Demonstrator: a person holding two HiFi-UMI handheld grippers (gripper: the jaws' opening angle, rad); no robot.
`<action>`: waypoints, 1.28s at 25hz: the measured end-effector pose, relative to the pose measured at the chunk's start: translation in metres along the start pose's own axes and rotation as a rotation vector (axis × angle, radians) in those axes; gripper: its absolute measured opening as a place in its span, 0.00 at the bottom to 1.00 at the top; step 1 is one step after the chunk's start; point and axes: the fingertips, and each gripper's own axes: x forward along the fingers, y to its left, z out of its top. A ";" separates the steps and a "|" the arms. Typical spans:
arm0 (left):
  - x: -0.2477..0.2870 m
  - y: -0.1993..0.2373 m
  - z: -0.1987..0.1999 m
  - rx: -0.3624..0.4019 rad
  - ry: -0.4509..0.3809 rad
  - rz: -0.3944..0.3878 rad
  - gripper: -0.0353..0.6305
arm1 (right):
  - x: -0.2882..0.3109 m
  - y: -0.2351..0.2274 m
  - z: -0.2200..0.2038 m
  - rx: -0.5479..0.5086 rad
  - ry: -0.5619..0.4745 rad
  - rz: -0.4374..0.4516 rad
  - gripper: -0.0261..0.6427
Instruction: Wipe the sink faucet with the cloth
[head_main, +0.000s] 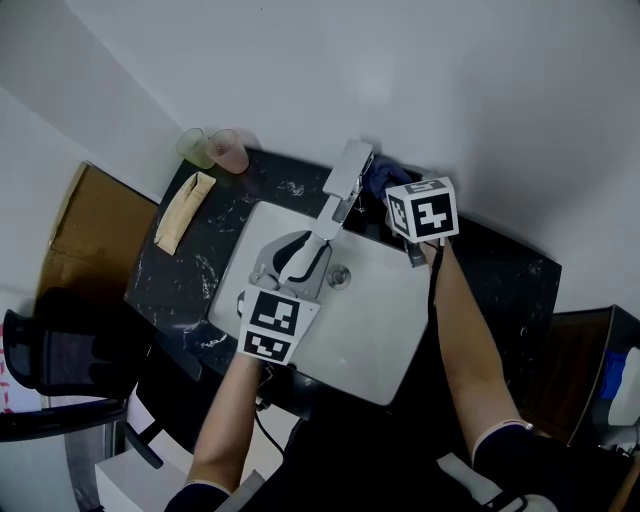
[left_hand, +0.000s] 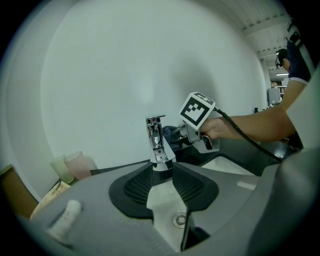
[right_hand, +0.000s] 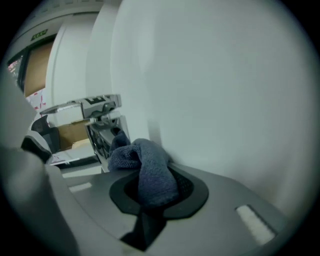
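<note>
The chrome faucet (head_main: 343, 183) stands at the back of the white sink (head_main: 390, 340), its spout reaching over the basin. My left gripper (head_main: 300, 258) comes from the front, and its two dark pads sit against the sides of the spout end (left_hand: 160, 161), shut on it. From the right, my right gripper (head_main: 395, 200) is shut on a dark blue cloth (head_main: 385, 178), which bunches out of its jaws (right_hand: 145, 167). The cloth lies just right of and behind the faucet body (right_hand: 102, 125), close to the white wall. Whether it touches the chrome I cannot tell.
Around the sink runs a black marbled counter (head_main: 500, 290). Two pale cups (head_main: 215, 148) and a beige folded packet (head_main: 183, 210) sit at its left end. A cardboard box (head_main: 95, 225) and a black chair (head_main: 60, 350) stand further left. The drain (head_main: 340, 277) is mid-basin.
</note>
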 end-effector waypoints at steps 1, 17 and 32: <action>0.000 0.000 0.000 -0.001 0.000 0.000 0.24 | -0.005 0.002 0.007 -0.003 -0.029 0.012 0.12; -0.010 0.002 0.005 -0.024 -0.012 0.027 0.24 | -0.103 0.025 0.098 -0.056 -0.318 0.072 0.12; -0.095 -0.023 0.072 -0.179 -0.322 -0.175 0.41 | -0.196 0.116 0.063 0.060 -0.397 0.216 0.12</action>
